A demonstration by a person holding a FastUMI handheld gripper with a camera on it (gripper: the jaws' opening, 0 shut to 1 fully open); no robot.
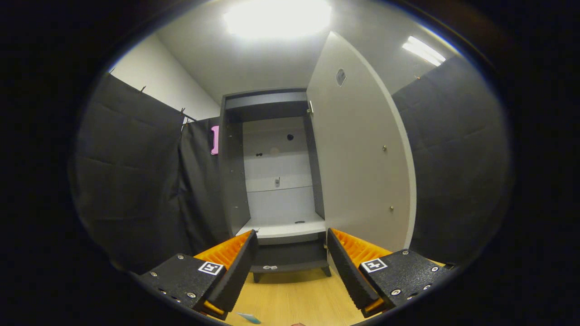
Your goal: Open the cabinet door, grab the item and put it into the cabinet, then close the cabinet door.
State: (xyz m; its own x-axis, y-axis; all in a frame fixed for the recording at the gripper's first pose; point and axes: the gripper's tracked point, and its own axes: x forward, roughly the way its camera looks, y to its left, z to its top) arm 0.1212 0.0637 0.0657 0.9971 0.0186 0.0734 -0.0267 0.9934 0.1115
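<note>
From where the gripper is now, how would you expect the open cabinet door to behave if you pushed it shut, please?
The cabinet door looks like a tall, thin, flat panel, so probably stiff and fairly light. It is hinged to the cabinet, so a push should swing it rather than tip it. Its smooth face may let the open gripper slide.

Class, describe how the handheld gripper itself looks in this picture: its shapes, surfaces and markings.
The gripper has two flat, wedge-like fingers with ribbed backs. Each sits on a black textured block fixed with small screws and bearing a square black-and-white marker.
</note>
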